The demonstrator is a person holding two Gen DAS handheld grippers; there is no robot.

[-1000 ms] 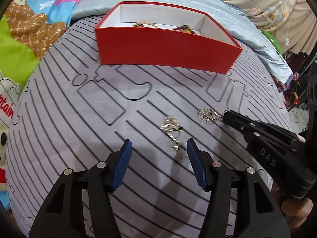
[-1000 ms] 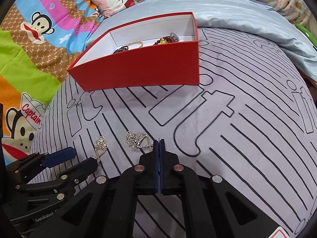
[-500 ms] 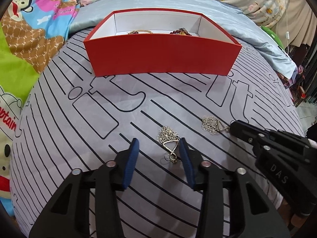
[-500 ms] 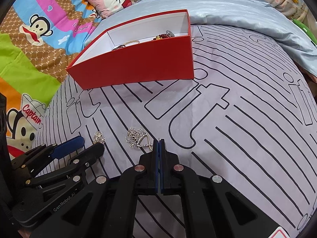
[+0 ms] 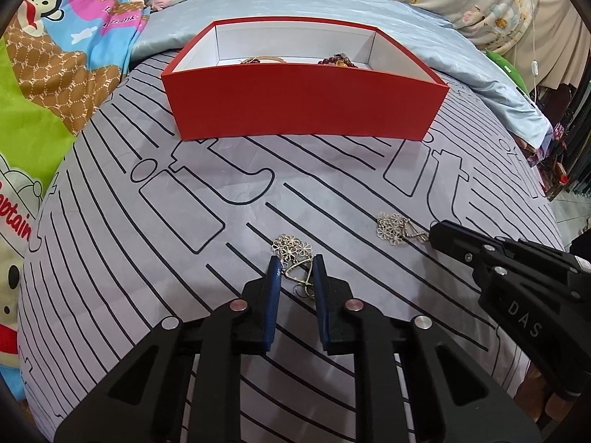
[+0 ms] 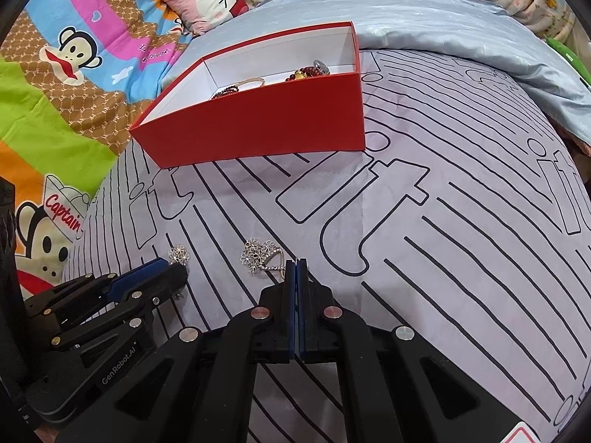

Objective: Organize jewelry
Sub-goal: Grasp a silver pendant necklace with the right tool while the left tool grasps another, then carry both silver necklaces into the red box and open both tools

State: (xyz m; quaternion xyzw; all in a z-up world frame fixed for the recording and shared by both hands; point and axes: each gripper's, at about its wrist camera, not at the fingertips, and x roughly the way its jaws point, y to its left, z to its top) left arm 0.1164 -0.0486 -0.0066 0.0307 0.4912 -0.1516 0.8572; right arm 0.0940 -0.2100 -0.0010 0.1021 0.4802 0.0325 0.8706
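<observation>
Left gripper: blue-padded black fingers a narrow gap apart, straddling the wire loop of a silver filigree flower earring lying on the grey cloth printed with black lines; contact with the pads unclear. Centre, farther back: glossy red cardboard box, rectangular, white inside, holding beads and a gold bangle. Right: second flower earring on the cloth, its wire end pinched in the right gripper, pads pressed together.

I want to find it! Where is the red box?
In both wrist views the red box sits on the striped cloth, far beyond both silver flower earrings.
</observation>
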